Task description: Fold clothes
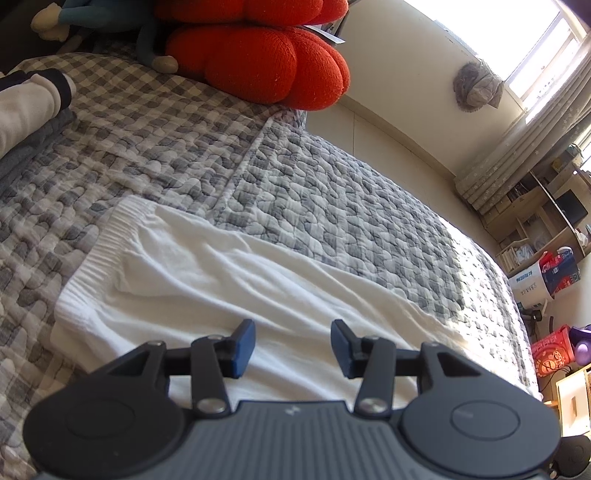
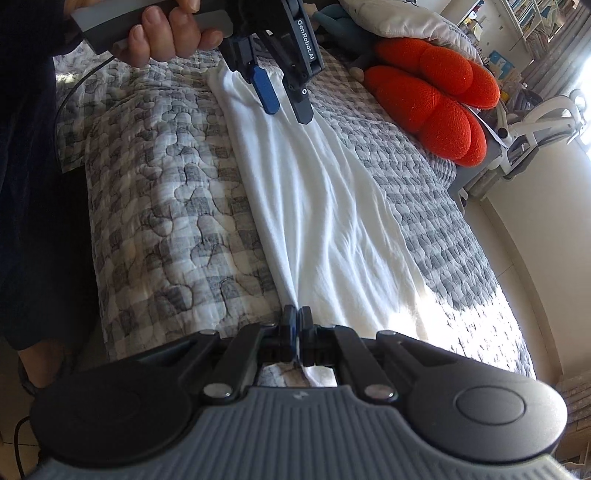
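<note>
A long white garment [image 1: 229, 280] with a ribbed elastic waistband [image 1: 92, 251] lies flat on the grey checked quilt [image 1: 155, 140]. My left gripper [image 1: 293, 332] hovers open just above the cloth near the waistband end, and nothing is pinched between its blue pads. In the right wrist view the garment [image 2: 314, 192] stretches lengthwise away from me. My right gripper [image 2: 295, 314] is shut on its near edge, and the fabric bunches into folds at the pads. At the far end the left gripper [image 2: 288, 105] stands open over the cloth, held by a hand [image 2: 166, 33].
A red knitted cushion [image 1: 258, 62] and a soft toy [image 1: 147, 37] sit at the head of the bed. Folded clothes [image 1: 29, 107] lie at the left. The bed's edge drops off toward a cream wall [image 1: 399, 122], shelves and boxes [image 1: 546, 266].
</note>
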The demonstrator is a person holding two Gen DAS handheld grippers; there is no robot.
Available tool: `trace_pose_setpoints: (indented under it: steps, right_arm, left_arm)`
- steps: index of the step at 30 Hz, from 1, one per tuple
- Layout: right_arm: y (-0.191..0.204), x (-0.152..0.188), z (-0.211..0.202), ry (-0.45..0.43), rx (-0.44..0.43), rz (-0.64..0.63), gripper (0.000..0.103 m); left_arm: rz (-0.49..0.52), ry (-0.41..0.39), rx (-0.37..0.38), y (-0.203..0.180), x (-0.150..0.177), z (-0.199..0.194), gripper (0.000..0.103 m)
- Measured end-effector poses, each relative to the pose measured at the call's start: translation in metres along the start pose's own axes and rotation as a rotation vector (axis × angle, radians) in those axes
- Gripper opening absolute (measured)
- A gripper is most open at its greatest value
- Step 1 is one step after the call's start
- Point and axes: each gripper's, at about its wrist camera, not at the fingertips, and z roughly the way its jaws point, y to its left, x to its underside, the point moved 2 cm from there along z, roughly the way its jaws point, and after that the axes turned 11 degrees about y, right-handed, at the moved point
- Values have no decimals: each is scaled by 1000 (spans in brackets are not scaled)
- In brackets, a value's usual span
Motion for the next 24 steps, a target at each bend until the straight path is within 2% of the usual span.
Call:
trace_pose_setpoints:
  steps: [5, 9, 12, 16, 21, 24]
  right_arm:
    - [2, -3, -12, -55, -10, 6, 12]
    - [14, -4, -5, -51, 35, -66, 12]
    - [18, -4, 0, -45, 44, -96, 12]
    - [19, -3, 0, -56, 64, -115, 16]
    - [20, 1, -2, -66, 83, -134, 24]
    - [22, 2, 1, -63, 118, -157, 27]
  left_arm:
    - [-10, -4, 9, 2, 0, -3, 47]
    - [-53, -22, 37, 10, 6, -16, 51]
    - [-136, -69, 51, 28, 17, -38, 55]
    - [-271, -133, 29, 67, 41, -67, 61]
    - [-479, -56, 87, 105, 55, -51, 62]
    - [-538, -71, 110, 111, 49, -47, 64]
